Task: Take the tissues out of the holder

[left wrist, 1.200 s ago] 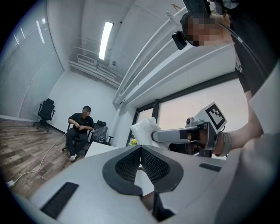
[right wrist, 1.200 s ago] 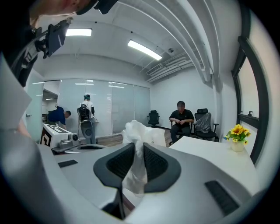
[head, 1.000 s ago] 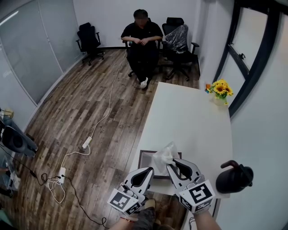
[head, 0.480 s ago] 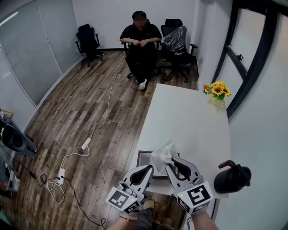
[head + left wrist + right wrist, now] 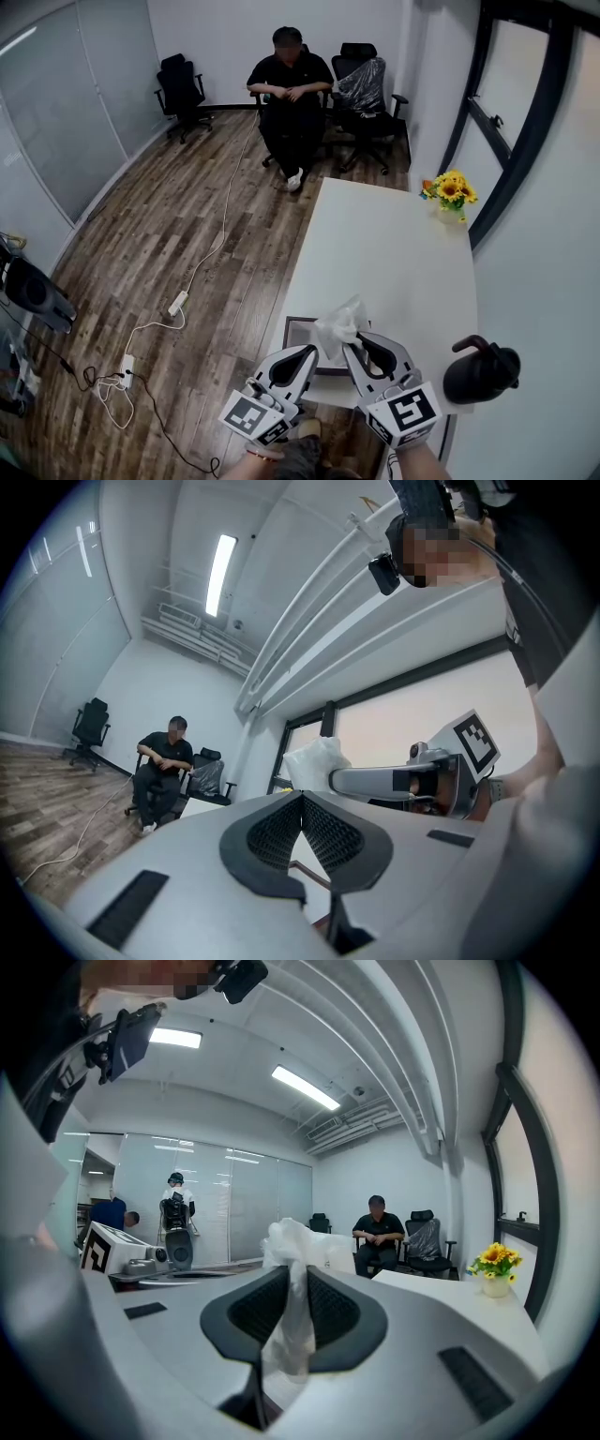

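Note:
The dark-framed tissue holder (image 5: 293,330) lies at the near left corner of the white table (image 5: 394,253). A white tissue (image 5: 338,322) stands up out of it. My right gripper (image 5: 350,343) is shut on that tissue; in the right gripper view the tissue (image 5: 292,1241) is pinched between the pads and hangs down through the right gripper (image 5: 298,1277). My left gripper (image 5: 309,353) hovers just left of it over the holder, shut on nothing. In the left gripper view the left gripper (image 5: 302,799) has its pads together, with the tissue (image 5: 314,761) and the right gripper (image 5: 339,782) beyond.
A black jug (image 5: 480,372) stands at the table's near right edge and a small vase of sunflowers (image 5: 450,192) at its far right. A person (image 5: 289,84) sits on a chair past the table's far end. A power strip (image 5: 176,302) and cables lie on the wooden floor at left.

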Available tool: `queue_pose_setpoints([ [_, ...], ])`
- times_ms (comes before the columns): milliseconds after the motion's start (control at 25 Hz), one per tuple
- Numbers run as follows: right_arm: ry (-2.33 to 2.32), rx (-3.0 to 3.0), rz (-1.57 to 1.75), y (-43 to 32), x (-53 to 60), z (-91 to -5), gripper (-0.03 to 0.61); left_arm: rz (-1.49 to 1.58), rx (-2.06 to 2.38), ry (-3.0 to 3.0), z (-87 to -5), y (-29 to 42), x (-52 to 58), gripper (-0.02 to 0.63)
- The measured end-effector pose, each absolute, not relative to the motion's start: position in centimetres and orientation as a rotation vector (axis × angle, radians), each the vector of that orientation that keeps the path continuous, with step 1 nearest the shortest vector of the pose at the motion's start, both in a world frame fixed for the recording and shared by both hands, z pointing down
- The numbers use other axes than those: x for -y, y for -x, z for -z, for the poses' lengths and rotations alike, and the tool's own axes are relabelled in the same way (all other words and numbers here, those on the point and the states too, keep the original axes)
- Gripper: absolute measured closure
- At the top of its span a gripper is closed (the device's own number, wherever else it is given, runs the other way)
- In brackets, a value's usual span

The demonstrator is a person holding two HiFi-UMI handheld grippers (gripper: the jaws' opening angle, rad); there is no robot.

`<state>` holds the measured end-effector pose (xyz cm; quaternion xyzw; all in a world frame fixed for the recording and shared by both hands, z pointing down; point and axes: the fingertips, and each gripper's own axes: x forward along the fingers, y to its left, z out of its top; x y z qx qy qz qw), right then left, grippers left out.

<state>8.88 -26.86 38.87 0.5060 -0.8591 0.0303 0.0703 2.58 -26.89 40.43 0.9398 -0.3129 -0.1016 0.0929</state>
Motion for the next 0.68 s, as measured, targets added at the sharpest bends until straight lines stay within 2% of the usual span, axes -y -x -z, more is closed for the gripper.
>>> queue_pose_setpoints([
  [680,-1.532,2.564,-0.142,-9.0,26.9,-40.1,0.514,0.303,0.916,-2.785,-41.2,-2.3,26.8,0.606],
])
